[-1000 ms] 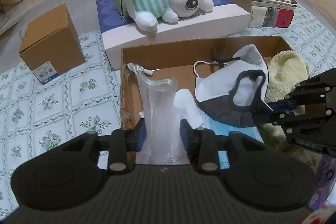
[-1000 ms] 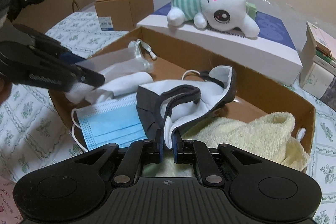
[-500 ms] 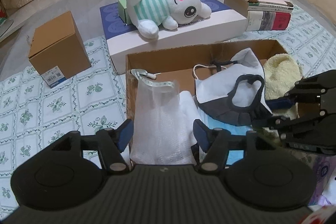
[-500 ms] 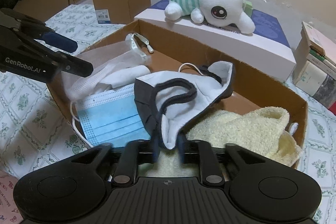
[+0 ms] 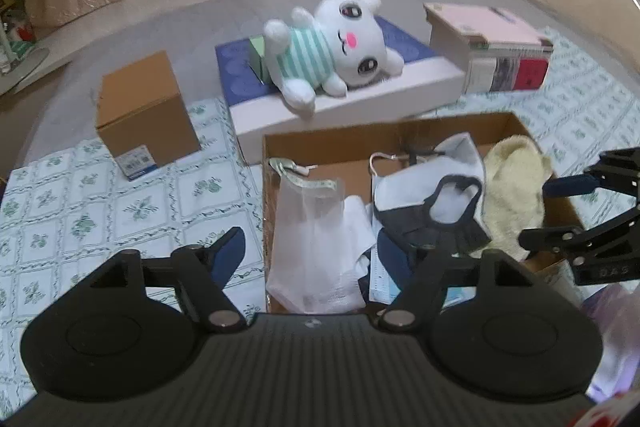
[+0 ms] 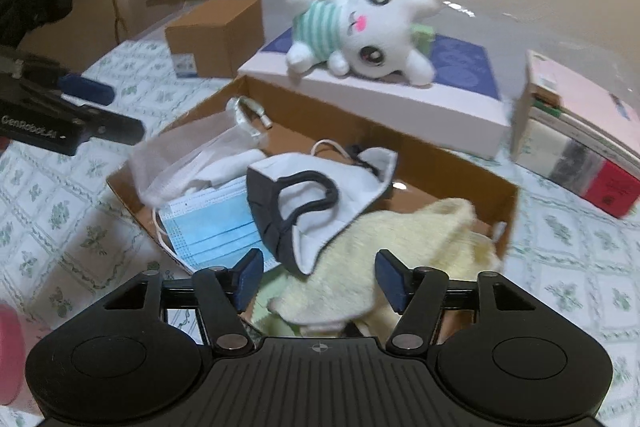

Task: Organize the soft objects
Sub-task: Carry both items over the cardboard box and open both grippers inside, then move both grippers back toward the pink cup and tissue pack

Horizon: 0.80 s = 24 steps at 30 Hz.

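Note:
A shallow cardboard tray [image 5: 332,143] [image 6: 448,167] holds a white mesh bag [image 5: 312,235] [image 6: 180,159], a blue surgical mask [image 6: 212,227], a grey-and-white cloth mask [image 5: 440,195] [image 6: 316,195] and a pale yellow towel [image 5: 512,179] [image 6: 400,239]. My left gripper [image 5: 314,255] is open and empty above the mesh bag at the tray's near edge. My right gripper [image 6: 320,277] is open and empty over the towel and cloth mask. A white plush toy [image 5: 336,55] [image 6: 360,27] lies on a flat white-and-blue box behind the tray.
A closed brown carton [image 5: 144,111] [image 6: 220,35] stands on the floral tablecloth to the left. A stack of books [image 5: 492,51] [image 6: 580,147] lies at the right. The flat white-and-blue box [image 5: 360,99] [image 6: 400,103] borders the tray's far side.
Both grippers have opened and pulled back. The left let go of the white mesh bag and the right let go of the cloth mask; both items now lie in the tray.

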### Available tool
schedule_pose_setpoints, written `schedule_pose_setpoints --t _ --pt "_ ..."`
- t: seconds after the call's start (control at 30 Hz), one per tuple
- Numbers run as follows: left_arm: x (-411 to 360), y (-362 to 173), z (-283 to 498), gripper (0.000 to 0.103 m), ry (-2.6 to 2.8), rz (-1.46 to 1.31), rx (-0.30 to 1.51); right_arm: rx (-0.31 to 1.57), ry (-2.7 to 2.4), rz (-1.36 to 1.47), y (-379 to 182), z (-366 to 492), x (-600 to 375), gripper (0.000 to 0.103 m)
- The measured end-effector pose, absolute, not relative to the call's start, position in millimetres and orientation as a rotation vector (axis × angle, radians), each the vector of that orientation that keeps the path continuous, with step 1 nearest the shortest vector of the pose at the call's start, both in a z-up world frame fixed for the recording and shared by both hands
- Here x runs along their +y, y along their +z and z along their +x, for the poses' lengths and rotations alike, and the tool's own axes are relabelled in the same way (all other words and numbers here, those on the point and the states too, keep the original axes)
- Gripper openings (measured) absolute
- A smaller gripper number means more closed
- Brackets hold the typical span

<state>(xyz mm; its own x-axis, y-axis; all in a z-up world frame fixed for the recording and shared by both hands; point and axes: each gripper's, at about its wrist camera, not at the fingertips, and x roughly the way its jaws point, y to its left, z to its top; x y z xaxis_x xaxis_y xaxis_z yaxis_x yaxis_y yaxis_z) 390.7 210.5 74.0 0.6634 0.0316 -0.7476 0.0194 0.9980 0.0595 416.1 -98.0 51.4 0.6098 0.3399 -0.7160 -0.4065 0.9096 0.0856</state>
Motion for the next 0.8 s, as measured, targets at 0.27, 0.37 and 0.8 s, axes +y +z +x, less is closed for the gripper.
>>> schedule_pose_setpoints --t 0.27,0.37,0.8 --pt "199.3 116.5 327.0 0.089 0.042 0.018 0.749 0.753 0.4 -0.007 95.4 362.7 -120.0 0.068" --pt "192.1 131.7 295.9 0.094 0.055 -0.002 0.708 0.727 0.403 0.019 112.2 332.4 -124.9 0.07" --pt "141.1 158.4 154.7 0.099 0.112 -0.061 0.566 0.644 0.397 0.057 135.0 201.4 -135.9 0.079"
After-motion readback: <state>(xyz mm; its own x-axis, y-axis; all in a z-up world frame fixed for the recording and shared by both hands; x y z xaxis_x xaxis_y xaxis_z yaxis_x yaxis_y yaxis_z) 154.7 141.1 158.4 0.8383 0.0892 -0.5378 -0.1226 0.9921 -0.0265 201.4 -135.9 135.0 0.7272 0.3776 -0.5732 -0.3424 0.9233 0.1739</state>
